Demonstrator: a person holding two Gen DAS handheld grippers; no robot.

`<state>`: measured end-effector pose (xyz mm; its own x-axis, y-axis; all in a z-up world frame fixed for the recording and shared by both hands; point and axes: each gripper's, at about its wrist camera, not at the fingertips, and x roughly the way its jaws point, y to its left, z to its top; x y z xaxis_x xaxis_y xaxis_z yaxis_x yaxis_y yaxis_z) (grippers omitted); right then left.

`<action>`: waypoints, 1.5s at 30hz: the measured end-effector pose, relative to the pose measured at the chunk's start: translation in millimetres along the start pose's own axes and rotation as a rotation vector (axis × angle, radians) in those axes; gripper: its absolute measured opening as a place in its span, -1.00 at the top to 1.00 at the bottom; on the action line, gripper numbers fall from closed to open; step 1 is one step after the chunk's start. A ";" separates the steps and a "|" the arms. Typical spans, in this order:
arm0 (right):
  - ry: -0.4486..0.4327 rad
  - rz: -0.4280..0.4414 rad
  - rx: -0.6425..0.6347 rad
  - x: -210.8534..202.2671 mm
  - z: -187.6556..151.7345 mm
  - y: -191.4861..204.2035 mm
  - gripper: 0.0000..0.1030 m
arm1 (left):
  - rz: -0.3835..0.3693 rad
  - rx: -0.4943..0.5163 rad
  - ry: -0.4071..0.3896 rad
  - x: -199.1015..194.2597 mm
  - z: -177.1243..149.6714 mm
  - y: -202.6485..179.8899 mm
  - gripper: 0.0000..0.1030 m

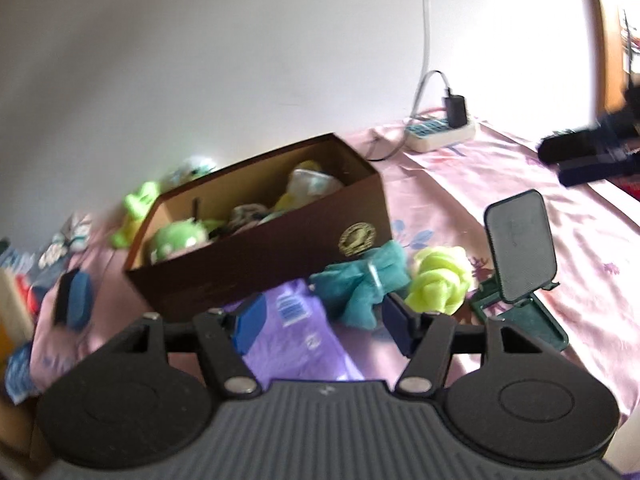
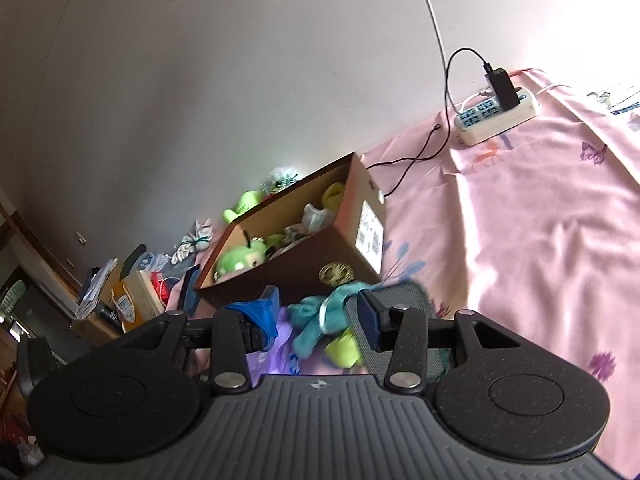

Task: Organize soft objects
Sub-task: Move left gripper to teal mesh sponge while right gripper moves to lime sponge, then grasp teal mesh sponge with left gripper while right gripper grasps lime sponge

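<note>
From the left wrist camera, the left claw (image 1: 320, 320) stood open over a pink sheet (image 1: 500, 208), with nothing pressed between its blue pads. Beneath and between its fingers lay a purple plastic packet (image 1: 296, 332), and just past the fingertips a teal cloth bundle (image 1: 360, 284) rested against the front of a brown cardboard box (image 1: 280, 252). A lime-green knotted cloth (image 1: 438, 280) sat just beside the teal one, on its right, and next to that stood a dark green phone stand (image 1: 520, 256), its plate tilted upright. The box held several soft things, among them a green plush toy (image 1: 178, 240) at its left end. Another green plush (image 1: 134, 212) lay behind the box near the wall. A white power strip (image 1: 440, 134) with a black charger plugged in sat further back. At the far right edge the right claw (image 1: 580, 156) showed as a dark blur; its state could not be told from here.

From the right wrist camera, the right claw (image 2: 316, 320) hung above the same heap, its jaws partly apart and gripping nothing. The teal cloth bundle (image 2: 316, 320) lay below the gap, in front of the box (image 2: 280, 276), with the lime-green cloth (image 2: 344, 350) just beside it and the purple packet (image 2: 276, 352) under the left finger. The green plush toy (image 2: 236, 262) sat in the box's near end.
</note>
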<state>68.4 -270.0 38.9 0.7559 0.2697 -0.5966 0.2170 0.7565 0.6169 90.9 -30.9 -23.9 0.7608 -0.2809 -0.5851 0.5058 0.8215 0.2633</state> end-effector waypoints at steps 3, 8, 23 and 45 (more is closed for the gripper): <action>0.035 -0.002 0.019 9.3 11.6 -4.5 0.46 | 0.016 0.044 0.042 16.4 8.3 -5.9 -0.26; 0.044 0.010 -0.003 15.4 13.6 -2.8 0.45 | 0.038 0.036 0.100 35.4 16.7 -9.7 -0.26; 0.050 0.056 0.025 10.0 14.0 -17.1 0.45 | 0.113 0.049 0.139 30.8 34.1 -24.1 -0.26; 0.695 -0.060 -0.214 175.2 70.2 -29.4 0.45 | -0.227 0.545 0.033 112.2 19.6 -16.6 -0.26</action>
<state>237.9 -286.8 -47.8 0.1645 0.4865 -0.8580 0.0665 0.8625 0.5017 175.8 -85.8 -78.9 0.6000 -0.3971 -0.6945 0.7974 0.3669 0.4791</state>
